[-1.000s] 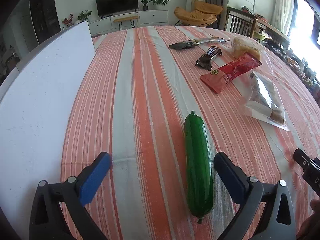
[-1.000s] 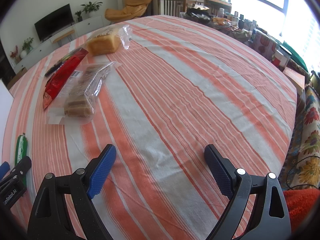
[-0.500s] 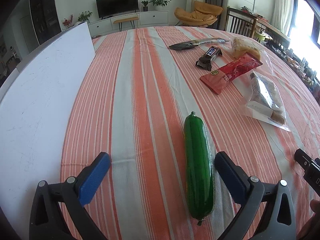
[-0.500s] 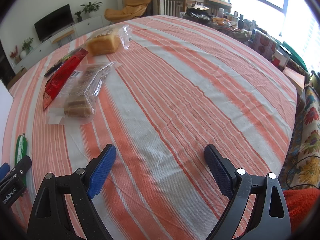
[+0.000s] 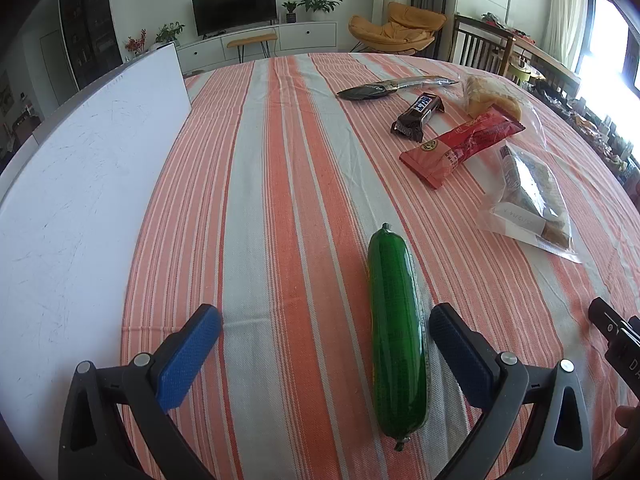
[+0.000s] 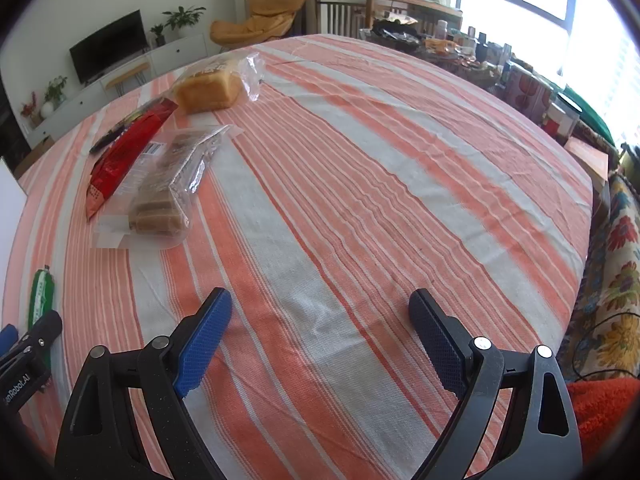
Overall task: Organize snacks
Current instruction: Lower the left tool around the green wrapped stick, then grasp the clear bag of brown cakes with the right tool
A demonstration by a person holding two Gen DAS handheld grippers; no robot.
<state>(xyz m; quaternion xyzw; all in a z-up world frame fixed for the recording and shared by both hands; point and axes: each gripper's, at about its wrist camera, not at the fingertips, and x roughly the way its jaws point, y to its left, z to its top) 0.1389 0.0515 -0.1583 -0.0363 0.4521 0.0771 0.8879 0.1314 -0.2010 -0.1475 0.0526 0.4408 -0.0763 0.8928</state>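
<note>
1. Green and glossy, the sausage-shaped snack (image 5: 396,332) lies lengthwise on the striped surface (image 5: 280,200), in the left wrist view between the spread fingers of the left gripper (image 5: 324,340) but close to the right finger (image 5: 460,348), not touching. Judged: shift right to centre it, then close across its middle so the slick casing cannot squirt out.
2. Far right lie the chocolate bar (image 5: 418,115), red packet (image 5: 460,147) and clear biscuit bag (image 5: 528,200); a white board (image 5: 80,184) stands left.
3. Right wrist view: the right gripper (image 6: 320,332) hangs over bare cloth, fingers spread and empty; the bagged bread (image 6: 212,88) sits far left, well apart.
</note>
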